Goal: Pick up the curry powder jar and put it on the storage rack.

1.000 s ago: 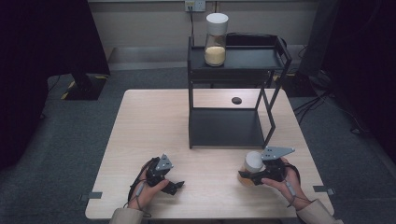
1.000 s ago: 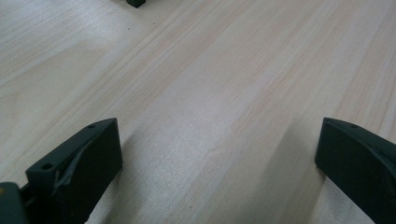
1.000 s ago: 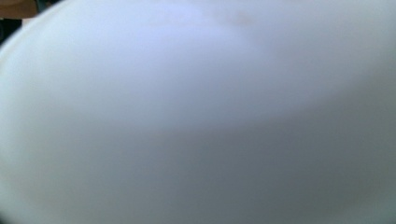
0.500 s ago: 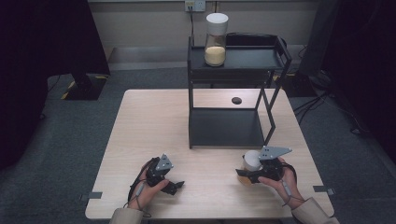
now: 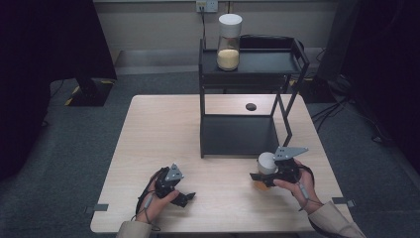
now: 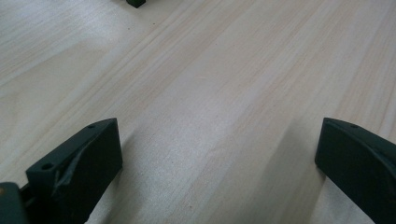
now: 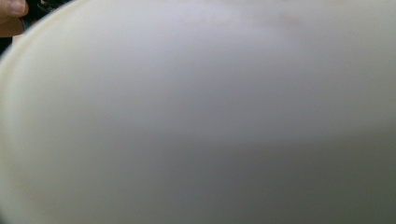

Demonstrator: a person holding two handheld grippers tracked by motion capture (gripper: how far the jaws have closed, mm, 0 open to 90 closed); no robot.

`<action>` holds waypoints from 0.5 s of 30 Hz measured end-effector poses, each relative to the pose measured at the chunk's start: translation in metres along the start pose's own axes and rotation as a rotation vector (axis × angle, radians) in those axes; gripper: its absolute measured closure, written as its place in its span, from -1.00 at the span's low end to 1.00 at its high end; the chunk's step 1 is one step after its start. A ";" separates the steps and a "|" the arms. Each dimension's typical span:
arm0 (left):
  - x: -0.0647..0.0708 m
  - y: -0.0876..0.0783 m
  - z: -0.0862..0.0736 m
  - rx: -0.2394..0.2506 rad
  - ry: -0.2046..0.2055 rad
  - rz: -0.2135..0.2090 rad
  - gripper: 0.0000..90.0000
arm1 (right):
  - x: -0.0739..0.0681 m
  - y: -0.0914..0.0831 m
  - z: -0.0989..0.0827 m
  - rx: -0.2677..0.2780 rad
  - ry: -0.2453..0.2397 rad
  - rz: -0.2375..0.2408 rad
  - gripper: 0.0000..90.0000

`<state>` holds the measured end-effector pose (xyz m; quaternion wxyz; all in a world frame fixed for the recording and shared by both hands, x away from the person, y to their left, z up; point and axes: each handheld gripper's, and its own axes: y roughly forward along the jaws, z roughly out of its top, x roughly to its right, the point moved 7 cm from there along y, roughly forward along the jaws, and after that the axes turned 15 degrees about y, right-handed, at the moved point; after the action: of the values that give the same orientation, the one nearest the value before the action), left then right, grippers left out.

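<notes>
— Near the table's front right corner, what have you got?

— Your right gripper has a white-lidded jar between its jaws, closed on it as far as I can judge; something tan shows under the lid. The lid's pale top blurs across the right gripper view.

— And the other hand?

— Your left gripper rests by the front edge, left of centre, jaws wide apart with bare wood between them, holding nothing.

— How should you carry it?

— My guess: it belongs on the black shelf rack at the back edge, beside the tall jar. Keep it upright, lift clear of the rack's frame, and go slowly.

— What can't you see?

— The jaw contact itself, and how full the jar is. The small dark disc behind the rack is too small to name.
</notes>
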<state>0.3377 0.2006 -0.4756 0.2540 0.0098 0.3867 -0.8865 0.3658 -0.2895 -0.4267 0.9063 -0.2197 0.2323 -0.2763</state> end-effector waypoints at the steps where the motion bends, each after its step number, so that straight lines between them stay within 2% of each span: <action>1: 0.000 0.000 0.000 0.000 0.000 0.000 -1.00 | 0.001 -0.001 0.003 -0.002 0.001 -0.003 -0.27; 15: 0.000 0.000 0.000 0.000 0.000 0.000 -1.00 | 0.003 -0.006 0.039 -0.010 0.005 -0.009 -0.26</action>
<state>0.3376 0.2005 -0.4756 0.2540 0.0097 0.3867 -0.8865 0.3867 -0.2851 -0.3930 0.9033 -0.2245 0.2351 -0.2799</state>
